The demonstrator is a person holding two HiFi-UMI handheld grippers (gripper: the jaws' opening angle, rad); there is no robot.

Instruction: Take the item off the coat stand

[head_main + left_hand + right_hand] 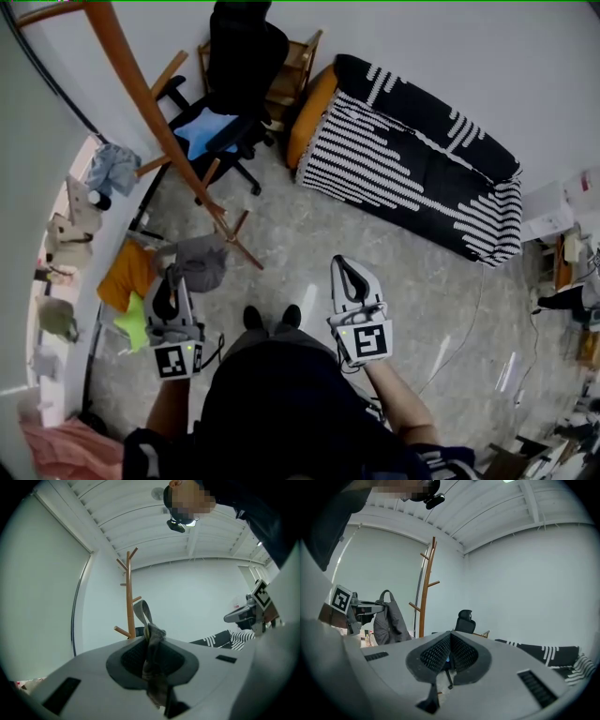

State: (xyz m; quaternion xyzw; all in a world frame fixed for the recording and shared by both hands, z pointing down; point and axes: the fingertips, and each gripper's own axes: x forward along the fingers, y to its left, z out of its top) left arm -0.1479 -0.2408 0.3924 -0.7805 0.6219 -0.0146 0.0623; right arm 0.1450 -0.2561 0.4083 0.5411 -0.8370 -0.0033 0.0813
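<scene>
Task is judged nearly done: the grey item (199,264) is already off the coat stand (141,84). It is held in the air by the left tongs (174,284), low at the person's left side, above the floor (309,234).

- **Left tongs:** in the left gripper view they are seen clamped almost fully together on a bunched fold of the grey fabric, with 1 strap loop sticking up past the tips.
- **Item:** in the right gripper view it is seen hanging down from those tongs, near the stand's pole but with a gap between them.
- **Stand:** the pegs seen in both gripper views are bare, and nothing else is seen hung on it.
- **Right tongs** (347,274)**:** the 2 pads are closed against each other and nothing is gripped between them. They are held out in front at the person's right, well apart from the item and the stand.
- **Background:** a striped sofa (422,169) and an office chair (239,56) are seen, neither touched.

As a judgement, little is left: the item only needs to be carried clear and perhaps set down. No drop-off place is named by the task, so the removal itself can be counted as complete. The grip is on a thin fold only, so slipping is the 1 risk noted
</scene>
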